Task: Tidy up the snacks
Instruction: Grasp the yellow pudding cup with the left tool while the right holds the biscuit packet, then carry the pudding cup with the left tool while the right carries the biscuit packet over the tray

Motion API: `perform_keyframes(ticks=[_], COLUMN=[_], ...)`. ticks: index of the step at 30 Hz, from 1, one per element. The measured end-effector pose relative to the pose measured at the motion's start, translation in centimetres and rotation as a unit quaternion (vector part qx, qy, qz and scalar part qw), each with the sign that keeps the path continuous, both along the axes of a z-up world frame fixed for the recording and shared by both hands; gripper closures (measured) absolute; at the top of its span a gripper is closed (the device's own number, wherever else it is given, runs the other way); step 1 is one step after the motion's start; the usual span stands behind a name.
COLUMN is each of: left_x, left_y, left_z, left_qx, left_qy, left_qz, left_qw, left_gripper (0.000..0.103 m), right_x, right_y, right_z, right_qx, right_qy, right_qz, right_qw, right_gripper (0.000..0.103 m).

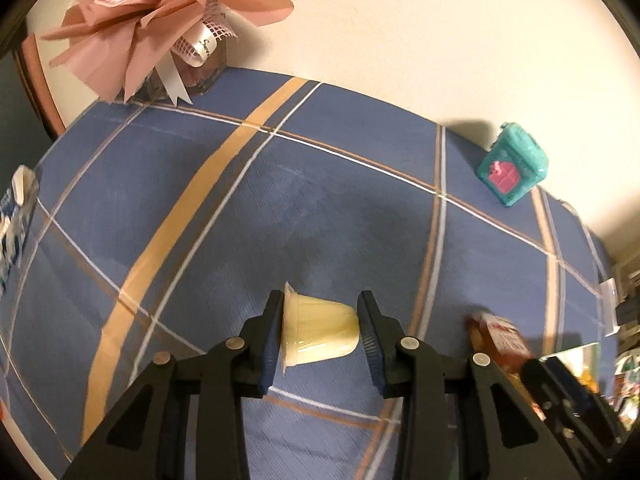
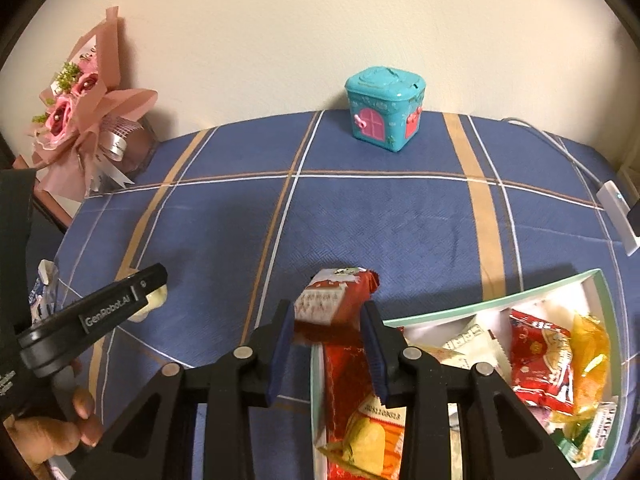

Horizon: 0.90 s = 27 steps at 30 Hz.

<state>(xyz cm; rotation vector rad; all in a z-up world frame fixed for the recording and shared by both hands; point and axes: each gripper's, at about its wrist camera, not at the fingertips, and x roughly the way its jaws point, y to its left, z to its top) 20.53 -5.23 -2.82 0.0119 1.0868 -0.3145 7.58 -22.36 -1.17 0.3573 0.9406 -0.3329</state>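
left gripper (image 1: 320,328) clamps jelly cup (image 1: 318,334) sideways | right gripper (image 2: 328,332) pinches red snack packet (image 2: 336,294) | only right view shows snack box (image 2: 600,280), hand (image 2: 52,432)

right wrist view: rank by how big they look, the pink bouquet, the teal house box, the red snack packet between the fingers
1. pink bouquet, largest.
2. and 3. unsure: teal house box and red snack packet look alike, and the packet is much nearer the camera.
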Motion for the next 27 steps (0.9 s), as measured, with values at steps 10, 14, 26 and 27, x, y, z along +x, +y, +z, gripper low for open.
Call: perform_keyframes(ticks=[10, 14, 26, 27], left_x=[-2.5, -2.7, -1.3, -1.1], left_y=[0.8, 1.2, 1.4, 1.4], left_z=[1.1, 0.8, -1.4, -1.7], left_qx=[-0.019, -0.028, -0.026, -0.028], left_qy=[0.022, 0.036, 0.057, 0.061], left_qz=[0.006, 0.009, 0.015, 0.015], left_qw=[0.9996, 0.9989, 0.9979, 0.9976], left_gripper=[0.065, 0.065, 0.065, 0.065], right_x=[-1.3, -1.5, 1.5, 2.5], right_y=[0.2, -0.1, -1.2, -1.5], right_z=[1.3, 1.5, 0.6, 0.2], right_qx=[0.010, 0.007, 0.022, 0.032], right_qy=[-0.004, -0.006, 0.020, 0.042], right_qz=[0.007, 0.004, -0.018, -0.020], right_qw=[1.000, 1.000, 0.999, 0.998], right_gripper=[0.072, 0.072, 0.031, 0.031])
